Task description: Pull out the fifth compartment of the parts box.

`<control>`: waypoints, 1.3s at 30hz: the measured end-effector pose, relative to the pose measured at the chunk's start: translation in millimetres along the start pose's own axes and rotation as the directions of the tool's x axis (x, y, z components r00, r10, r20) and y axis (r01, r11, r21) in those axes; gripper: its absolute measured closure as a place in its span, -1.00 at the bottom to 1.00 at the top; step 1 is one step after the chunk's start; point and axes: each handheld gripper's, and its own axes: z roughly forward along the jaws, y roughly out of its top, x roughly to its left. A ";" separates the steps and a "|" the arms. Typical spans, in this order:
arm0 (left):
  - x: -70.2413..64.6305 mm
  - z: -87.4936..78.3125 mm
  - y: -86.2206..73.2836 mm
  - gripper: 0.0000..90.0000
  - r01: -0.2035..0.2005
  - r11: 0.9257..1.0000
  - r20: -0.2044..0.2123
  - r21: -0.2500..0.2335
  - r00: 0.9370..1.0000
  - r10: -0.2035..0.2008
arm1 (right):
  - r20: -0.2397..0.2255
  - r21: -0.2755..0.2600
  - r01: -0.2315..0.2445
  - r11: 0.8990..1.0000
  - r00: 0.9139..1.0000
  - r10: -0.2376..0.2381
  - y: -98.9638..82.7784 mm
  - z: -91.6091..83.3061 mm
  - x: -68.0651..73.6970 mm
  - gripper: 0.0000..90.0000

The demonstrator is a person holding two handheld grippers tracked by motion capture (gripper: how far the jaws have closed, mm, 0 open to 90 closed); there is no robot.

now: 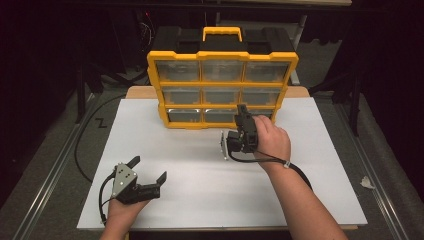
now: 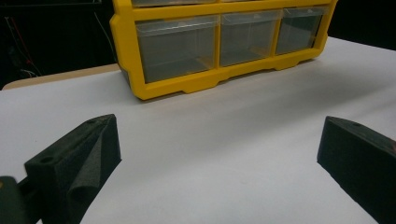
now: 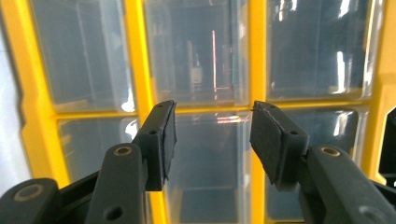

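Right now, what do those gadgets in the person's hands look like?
Both are black two-jaw tools. The left gripper carries a grey three-cornered plate on top and trails a black cable. The right gripper trails a black cable too, with foam-like pads. The forearms are bare, without sleeves.

Yellow organizer (image 1: pixel 221 90) w/ clear drawers (image 2: pixel 177 46), upright on white table (image 1: pixel 200 180).

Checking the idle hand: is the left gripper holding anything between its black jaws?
No: the left gripper stands wide open, with bare white table between its jaws, well short of the yellow clear-drawer organizer.
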 end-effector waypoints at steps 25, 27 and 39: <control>1.3 0.1 -0.3 -1.00 0.005 1.000 0.006 0.000 1.000 -0.005 | 0.030 0.027 0.043 0.999 0.999 -0.043 20.5 50.8 -17.0 0.50; 1.3 0.0 -0.3 -1.00 0.011 1.000 0.007 -0.008 1.000 -0.010 | 0.030 0.029 0.048 0.998 0.998 -0.049 22.4 54.6 -17.3 0.53; 2.1 -0.5 -0.8 -1.00 0.016 1.000 0.007 -0.009 1.000 -0.016 | 0.053 0.015 0.050 0.999 0.997 -0.051 29.1 61.2 -16.2 0.66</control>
